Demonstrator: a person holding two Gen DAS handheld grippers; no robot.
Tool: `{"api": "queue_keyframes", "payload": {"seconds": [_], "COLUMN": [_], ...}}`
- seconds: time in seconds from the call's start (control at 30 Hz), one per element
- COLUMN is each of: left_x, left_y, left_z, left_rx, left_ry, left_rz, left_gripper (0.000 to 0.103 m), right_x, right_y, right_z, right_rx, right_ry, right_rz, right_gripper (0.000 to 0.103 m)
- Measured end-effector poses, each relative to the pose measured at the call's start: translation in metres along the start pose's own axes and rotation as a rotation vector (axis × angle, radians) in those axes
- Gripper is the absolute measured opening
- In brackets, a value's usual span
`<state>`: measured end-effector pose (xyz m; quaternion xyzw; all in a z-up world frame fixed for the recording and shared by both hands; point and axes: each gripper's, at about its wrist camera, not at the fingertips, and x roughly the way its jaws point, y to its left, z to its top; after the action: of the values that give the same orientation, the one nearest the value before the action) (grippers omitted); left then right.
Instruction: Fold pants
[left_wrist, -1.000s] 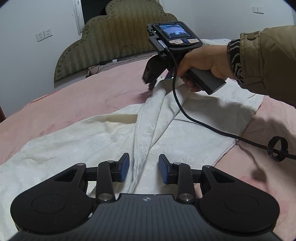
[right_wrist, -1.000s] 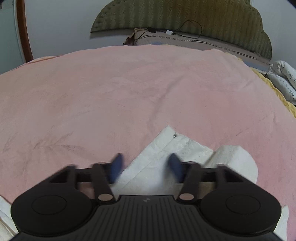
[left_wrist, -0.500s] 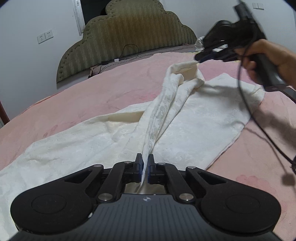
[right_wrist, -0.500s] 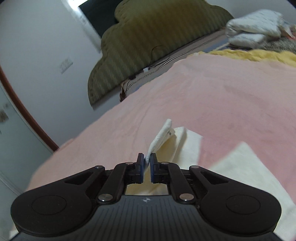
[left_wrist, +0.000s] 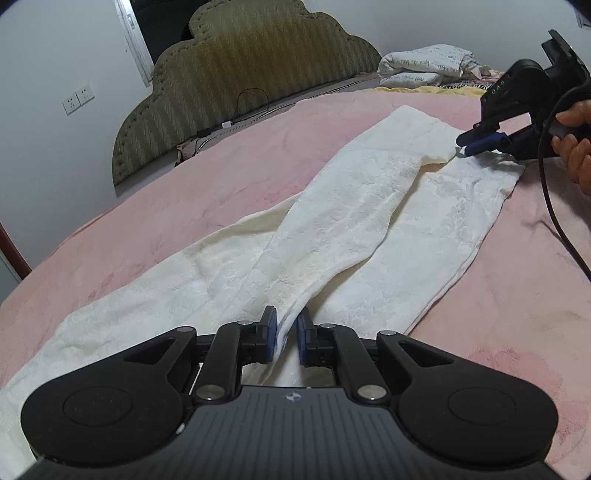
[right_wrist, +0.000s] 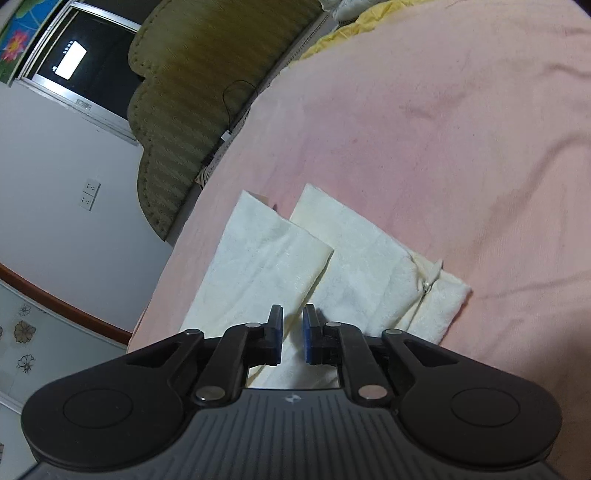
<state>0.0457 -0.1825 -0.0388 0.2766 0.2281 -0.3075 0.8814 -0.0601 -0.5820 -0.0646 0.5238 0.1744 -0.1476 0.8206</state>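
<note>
White pants (left_wrist: 351, 221) lie on the pink bed sheet (left_wrist: 184, 192), the far half folded over onto the near half. At the bottom of the left wrist view my left gripper (left_wrist: 286, 332) has a ridge of the fabric between its pads; its jaws are opening and stand slightly apart. At the right edge a hand (left_wrist: 572, 147) holds my right gripper (left_wrist: 466, 142), tips at the folded-over corner. In the right wrist view the right gripper (right_wrist: 292, 334) hovers over the pants (right_wrist: 266, 258) beside the zipper (right_wrist: 430, 280). Its jaws are opening, with nothing pinched between them.
An olive padded headboard (left_wrist: 240, 85) runs along the far side of the bed. Folded white bedding (left_wrist: 424, 66) is stacked at the far right. A black cable (left_wrist: 554, 206) hangs from the right gripper across the sheet. Bare pink sheet lies right of the pants.
The right gripper carried the pants' far part over to the right and laid it on the other half. Both grippers, shut on fabric half a second ago, now stand slightly apart.
</note>
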Motion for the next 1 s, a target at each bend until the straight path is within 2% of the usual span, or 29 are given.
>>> {"api": "queue_keyframes", "payload": {"seconds": [0.07,0.17,0.3,0.4,0.43,0.47,0.57,0.73,0.8,0.83,0.87,1.0], "left_x": [0.001,0.002,0.002,0.001,0.001,0.001,0.002,0.001,0.001,0.001,0.001,0.003], "left_y": [-0.004,-0.010,-0.018,-0.019,-0.019,-0.020,-0.020,-0.024,-0.025,-0.028,-0.027,-0.035], "left_z": [0.000,-0.001,-0.003,-0.003,-0.003,-0.004,-0.004,-0.005,-0.005,-0.005,-0.005,-0.005], "left_rx": [0.016,0.048,0.089,0.089,0.085,0.081,0.078,0.105,0.118,0.125,0.133,0.171], "left_ry": [-0.004,-0.013,-0.032,-0.046,-0.048,-0.048,-0.047,-0.055,-0.061,-0.064,-0.067,-0.076], "left_rz": [0.013,0.033,0.054,0.062,0.063,0.063,0.062,0.073,0.075,0.077,0.078,0.097], "left_gripper": [0.019,0.021,0.034,0.047,0.049,0.050,0.050,0.050,0.050,0.051,0.051,0.050], "right_x": [0.004,0.015,0.022,0.024,0.025,0.026,0.029,0.040,0.040,0.040,0.041,0.027], "right_y": [0.002,-0.002,0.010,0.018,0.022,0.025,0.030,0.015,0.013,0.010,0.009,0.011], "right_z": [0.000,-0.004,-0.018,-0.023,-0.023,-0.021,-0.013,0.008,0.014,0.016,0.017,0.016], "right_rx": [0.015,0.110,0.121,0.106,0.093,0.087,0.059,0.134,0.127,0.127,0.120,0.084], "right_ry": [0.016,0.080,0.142,0.171,0.167,0.161,0.104,-0.035,-0.080,-0.087,-0.087,-0.107], "right_rz": [0.010,0.065,0.083,0.133,0.146,0.163,0.141,0.140,0.108,0.107,0.114,0.163], "right_gripper": [0.011,0.011,0.012,0.034,0.046,0.051,0.051,0.046,0.034,0.015,0.006,0.004]}}
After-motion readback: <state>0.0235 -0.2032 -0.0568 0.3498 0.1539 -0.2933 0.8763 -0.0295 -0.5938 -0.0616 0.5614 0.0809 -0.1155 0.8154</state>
